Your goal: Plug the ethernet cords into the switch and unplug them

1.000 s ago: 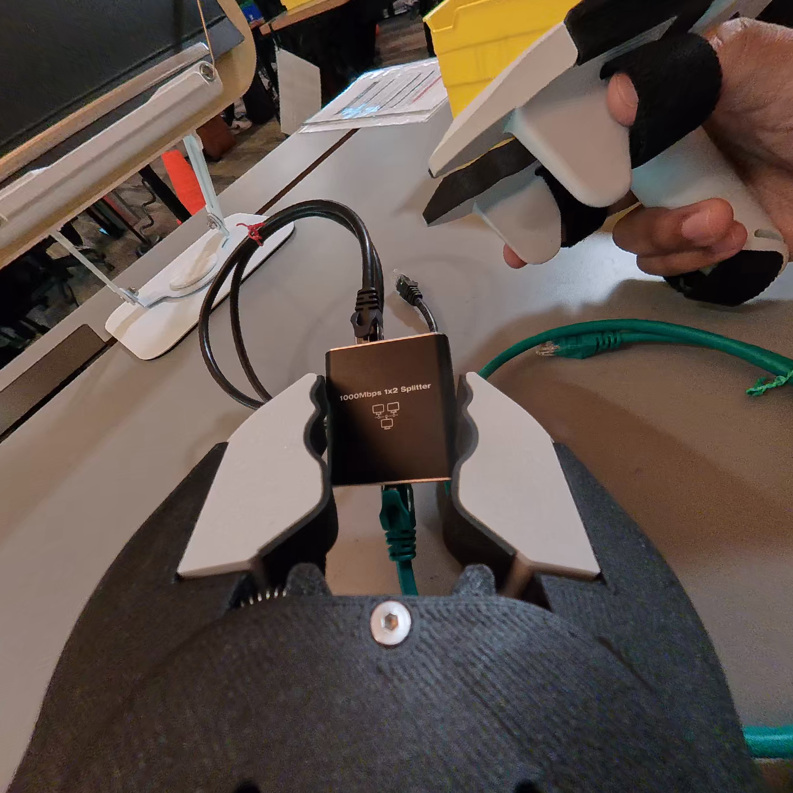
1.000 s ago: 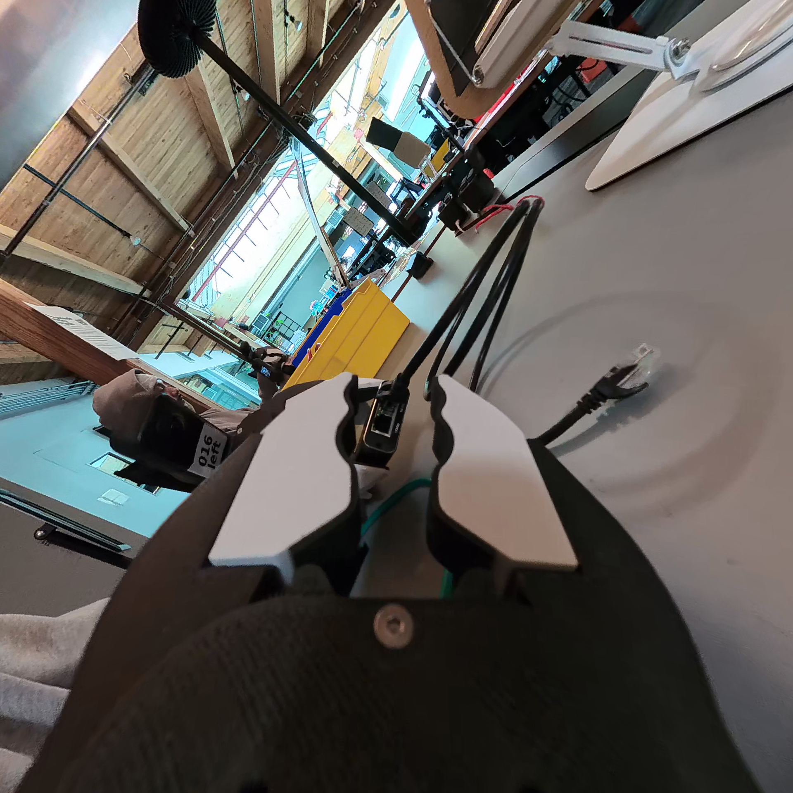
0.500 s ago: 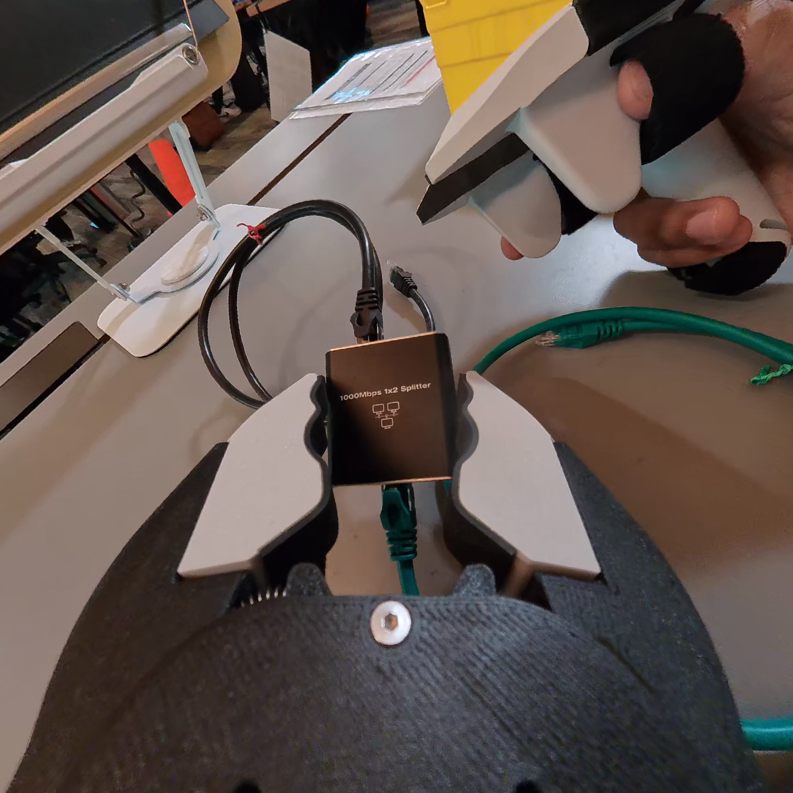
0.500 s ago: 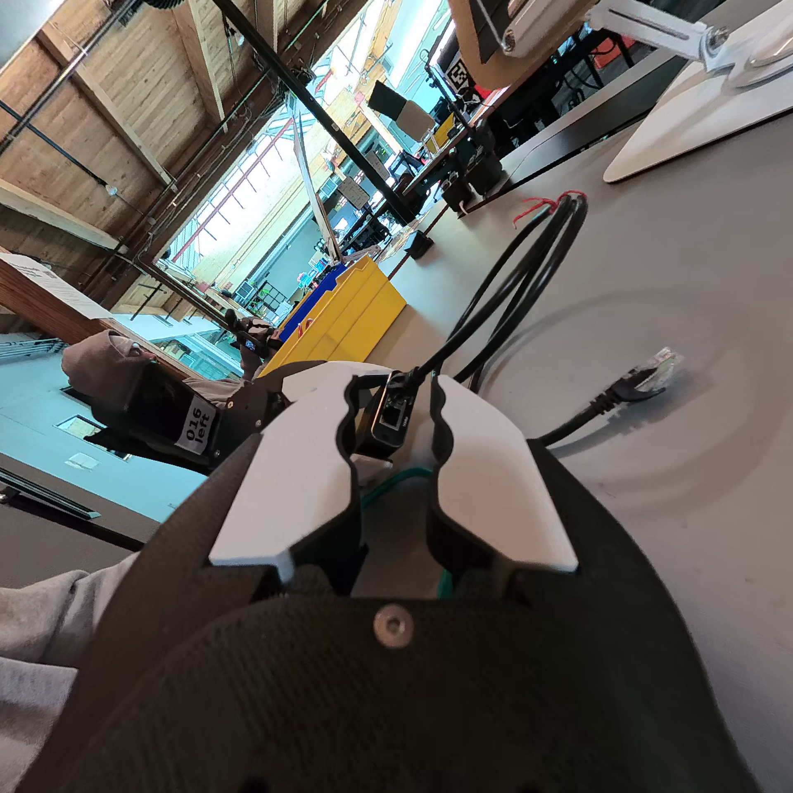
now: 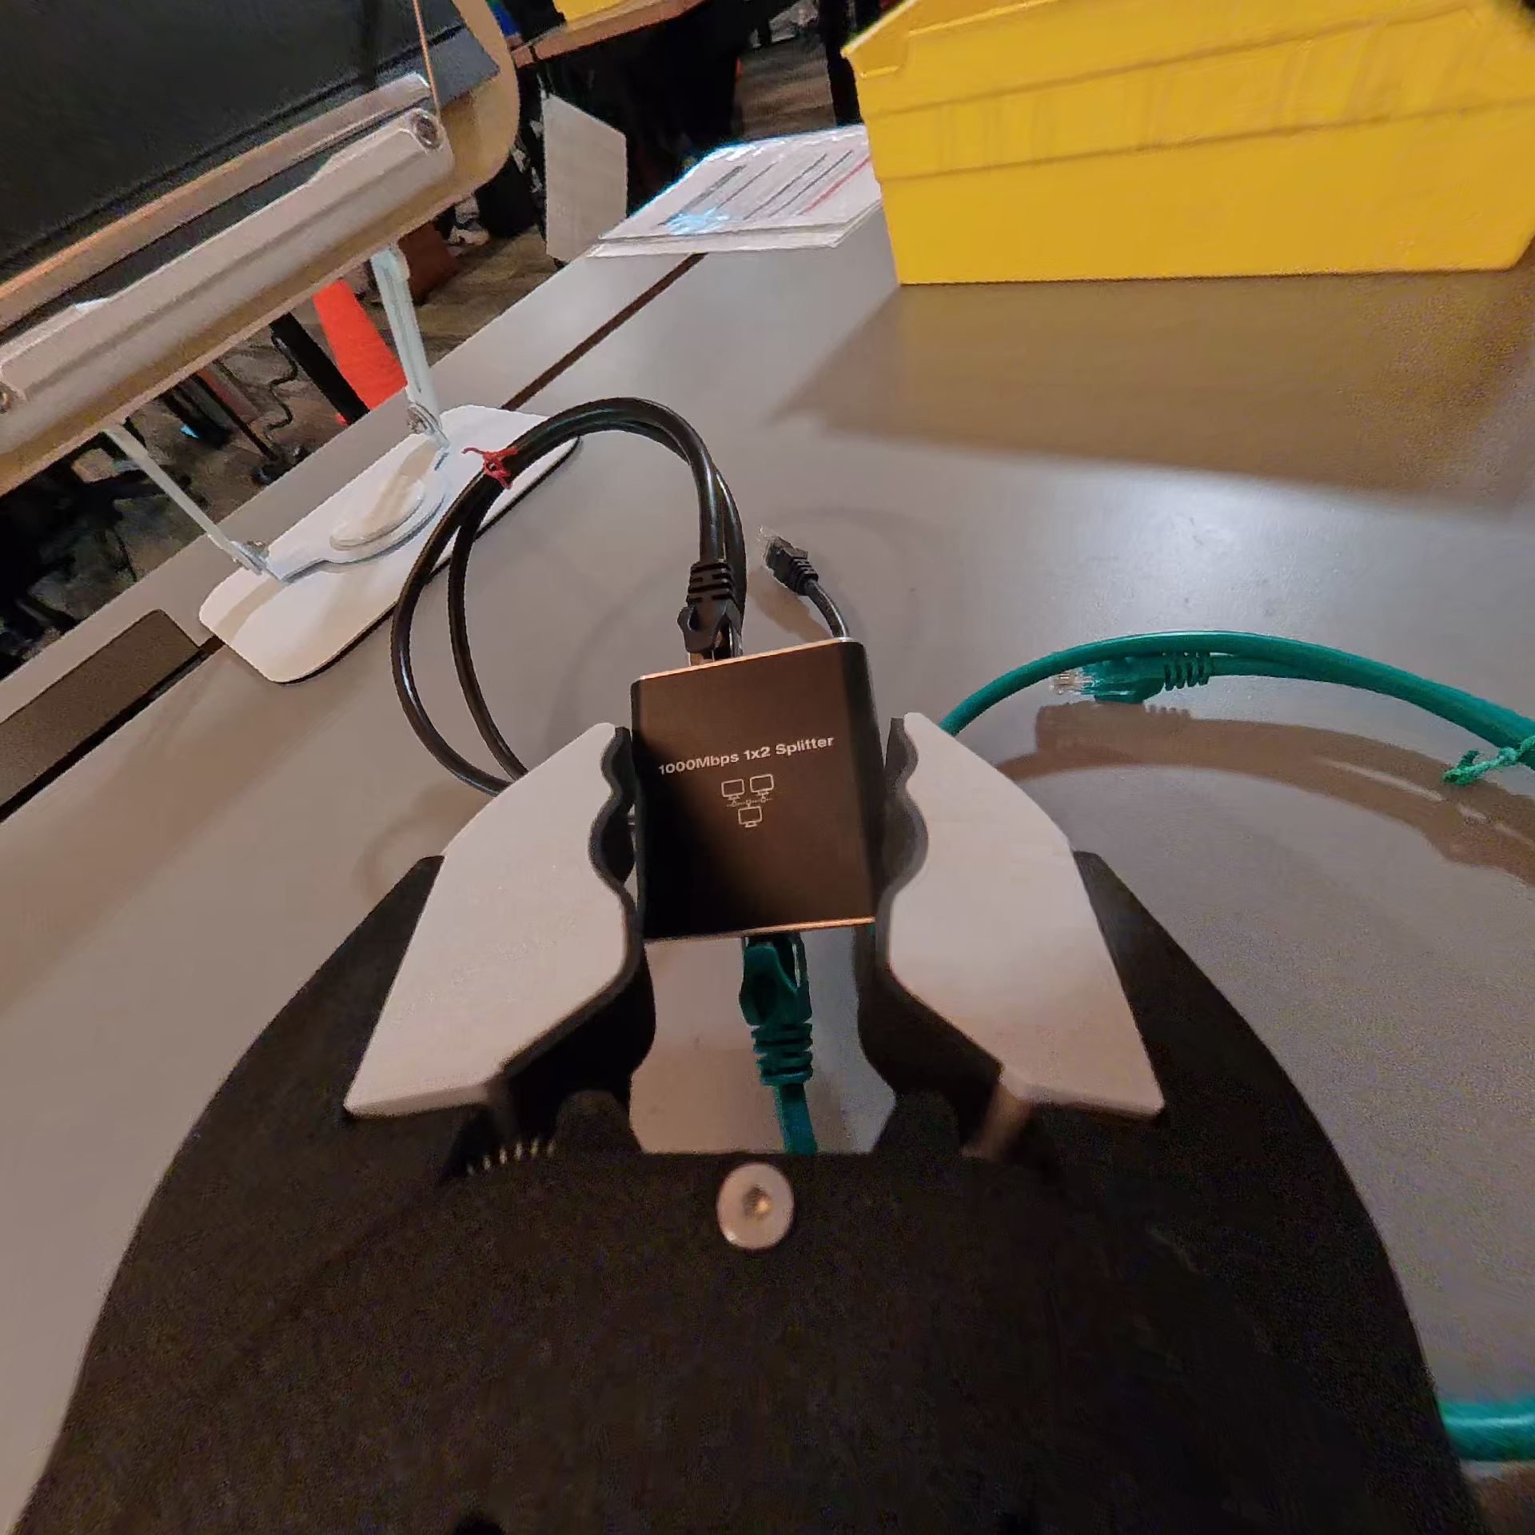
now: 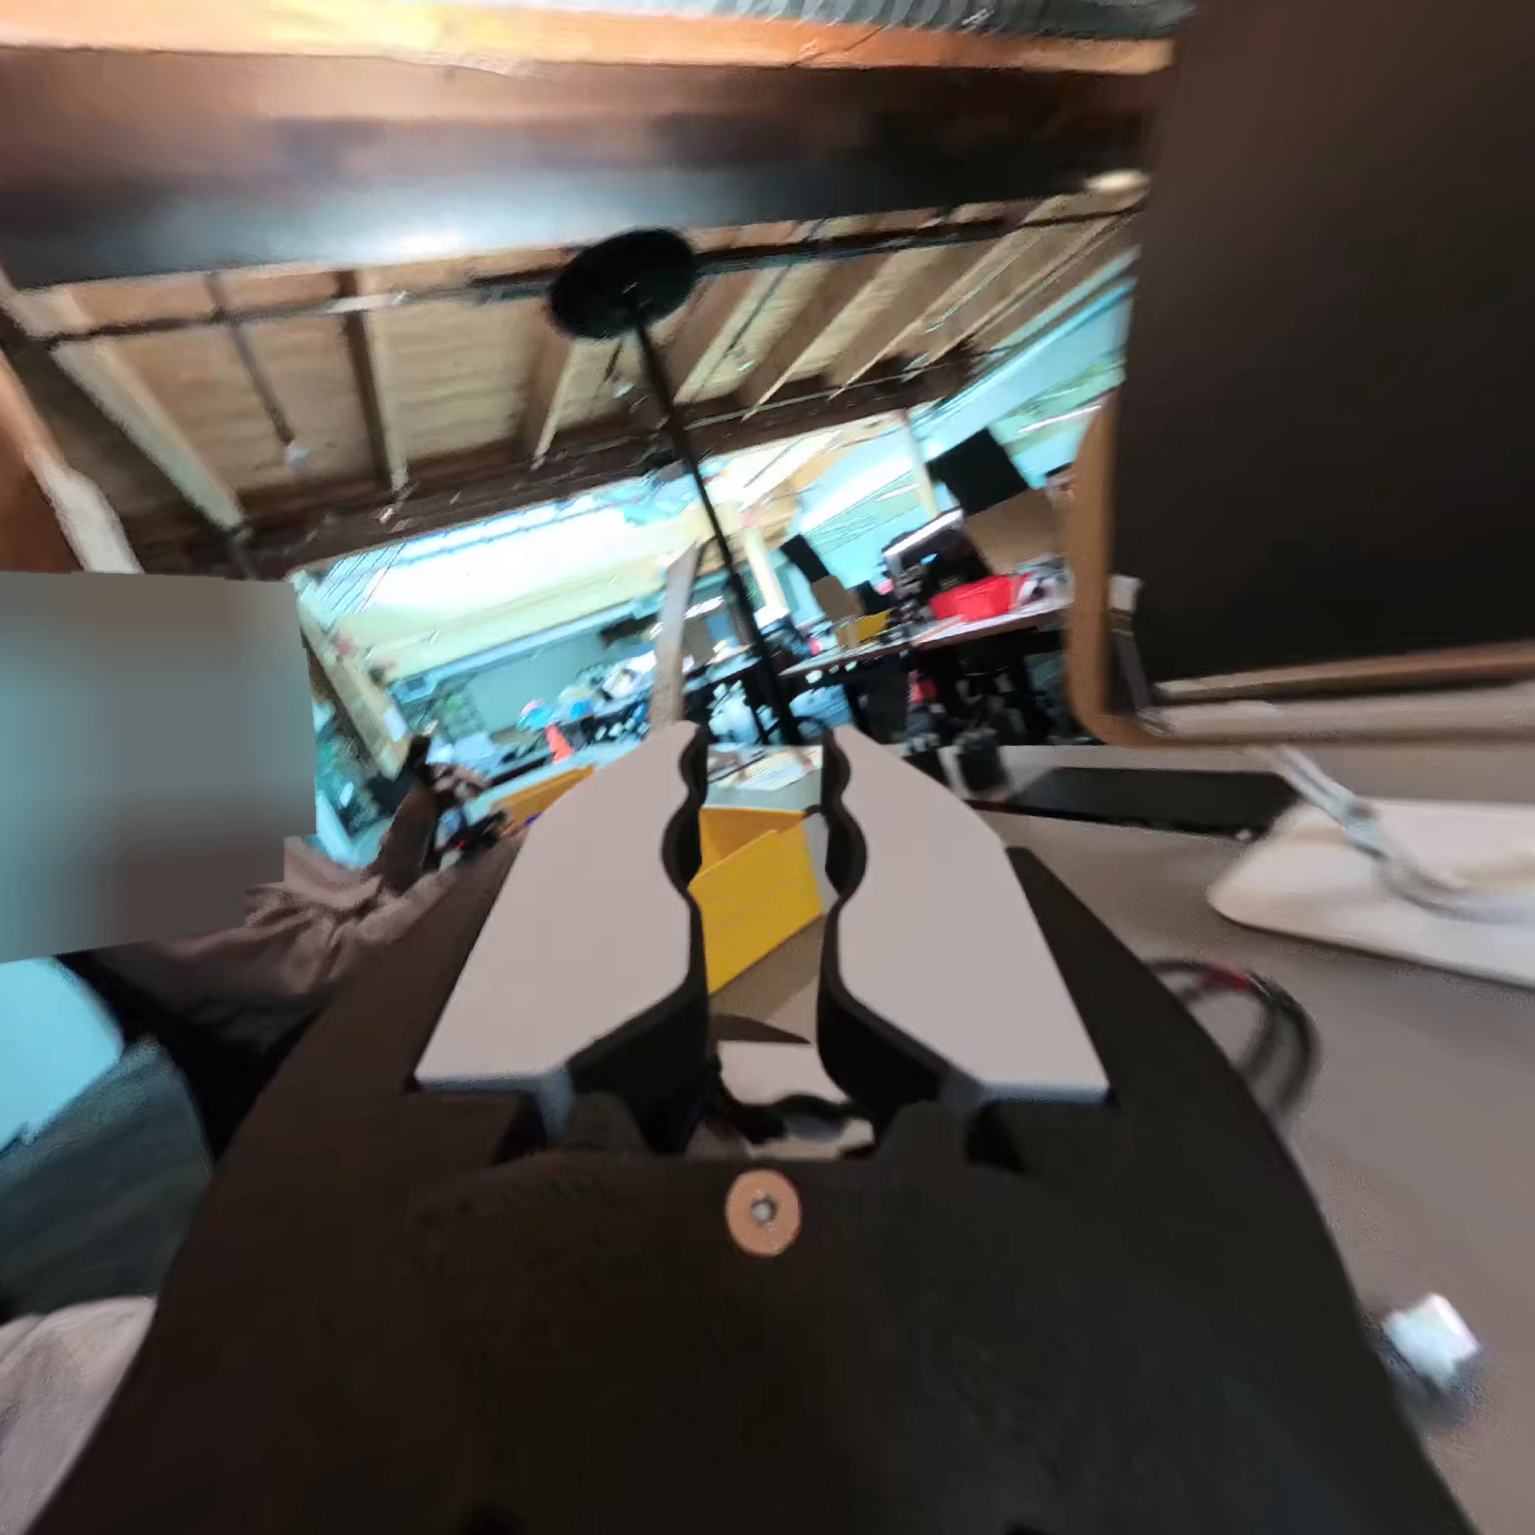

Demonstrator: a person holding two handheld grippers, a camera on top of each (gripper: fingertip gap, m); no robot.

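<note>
On the grey table (image 5: 1163, 498) sits one black switch (image 5: 752, 789), clenched at its sides by the left gripper (image 5: 752, 797), which points level along the tabletop. Two ethernet cords are counted. One black cord (image 5: 432, 631), looped, has one plug seated in the switch's far face and its other plug (image 5: 785, 561) lying loose just beside. One green cord (image 5: 1296, 664) has one plug (image 5: 777, 1009) seated in the near face and the other lying free to the right. One yellow bin (image 5: 1204, 149) stands behind. Right gripper (image 6: 764, 797) is tilted upward off the table, jaws parted, grasping nothing.
</note>
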